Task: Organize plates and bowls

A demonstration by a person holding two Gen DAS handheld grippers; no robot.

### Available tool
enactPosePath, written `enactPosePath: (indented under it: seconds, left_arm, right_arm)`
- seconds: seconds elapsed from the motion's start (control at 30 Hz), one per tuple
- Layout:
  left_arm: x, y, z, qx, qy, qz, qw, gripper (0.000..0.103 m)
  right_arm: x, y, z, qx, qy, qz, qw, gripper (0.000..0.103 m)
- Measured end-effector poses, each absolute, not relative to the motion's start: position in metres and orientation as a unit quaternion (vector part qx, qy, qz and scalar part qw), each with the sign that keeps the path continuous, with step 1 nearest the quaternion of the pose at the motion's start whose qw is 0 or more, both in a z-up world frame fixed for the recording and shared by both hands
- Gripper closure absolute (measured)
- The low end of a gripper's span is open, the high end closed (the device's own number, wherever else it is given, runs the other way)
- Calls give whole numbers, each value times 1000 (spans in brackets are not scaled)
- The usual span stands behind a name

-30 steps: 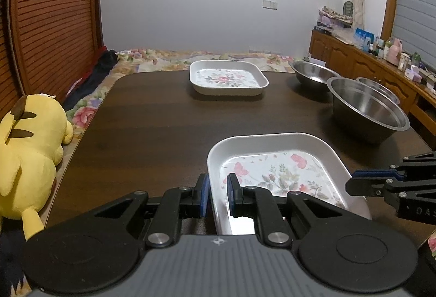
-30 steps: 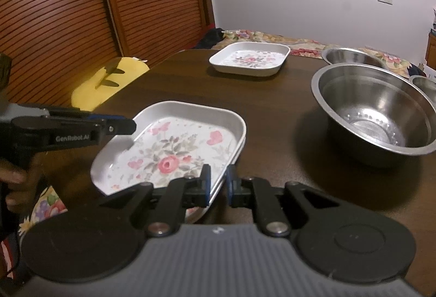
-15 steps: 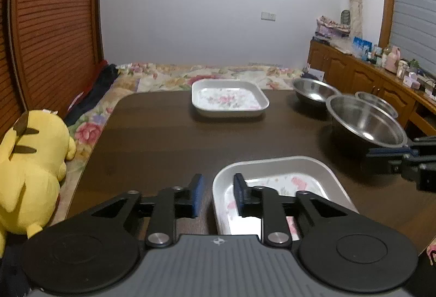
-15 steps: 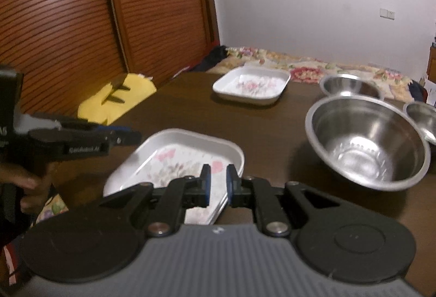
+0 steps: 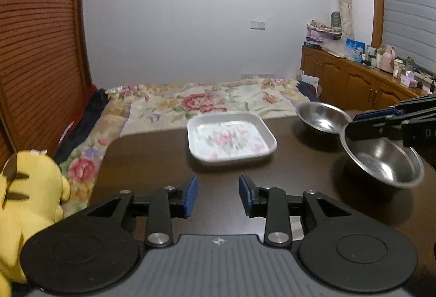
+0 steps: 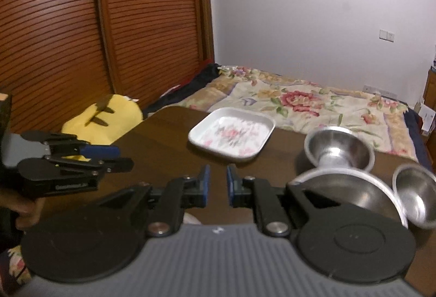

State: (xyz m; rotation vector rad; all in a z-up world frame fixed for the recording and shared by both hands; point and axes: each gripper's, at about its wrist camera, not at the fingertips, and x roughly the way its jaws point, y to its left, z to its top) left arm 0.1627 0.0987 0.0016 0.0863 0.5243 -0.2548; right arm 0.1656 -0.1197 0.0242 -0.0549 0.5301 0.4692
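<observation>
My left gripper (image 5: 218, 196) hangs over the dark wooden table (image 5: 152, 160); its jaws are opening and nothing is between them. My right gripper (image 6: 216, 185) is a narrower gap, also opening, with nothing in it. Each one shows in the other's view: the right gripper (image 5: 381, 119) at the right edge, the left gripper (image 6: 109, 158) at the left with a hand behind it. A white flowered plate (image 5: 231, 140) (image 6: 231, 136) lies at the table's far side. Three steel bowls stand to the right: a far one (image 6: 338, 147), a large one (image 6: 346, 188) (image 5: 381, 158), a small one (image 6: 417, 198). The near plate is hidden under the grippers.
A yellow plush toy (image 5: 30, 188) (image 6: 109, 117) lies off the table's left edge. Behind the table is a bed with a flowered cover (image 5: 207, 100). Slatted wooden doors (image 6: 81, 38) close the left side, and a cluttered sideboard (image 5: 354, 84) runs along the right.
Both grippers were shut on the rims of the near flowered plate. They have let go, opened and risen, and that plate has dropped out of view beneath them.
</observation>
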Motion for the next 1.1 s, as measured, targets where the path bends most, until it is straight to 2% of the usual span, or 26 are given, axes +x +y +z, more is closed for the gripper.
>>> enactPosePath:
  seconds: [0.03, 0.07, 0.17, 0.57, 0.93, 1.1]
  left_arm:
    - [170, 99, 4, 45, 257, -128, 957, 63]
    - [176, 99, 5, 46, 256, -130, 957, 61]
    - [199, 101, 7, 45, 258, -140, 955, 57]
    - [288, 105, -25, 38, 304, -143, 941, 57]
    - [325, 102, -40, 37, 328, -142, 933, 66]
    - [336, 100, -48, 40, 339, -136, 930, 72]
  right_arm:
    - [171, -120, 25, -23, 260, 230, 938, 68]
    - [177, -120, 26, -23, 258, 231, 938, 64]
    - [197, -115, 26, -33, 264, 226, 937, 64]
    - [297, -115, -6, -7, 356, 191, 915, 64]
    - [328, -104, -27, -21, 408, 192, 892, 74]
    - [337, -98, -30, -36, 420, 187, 887, 74]
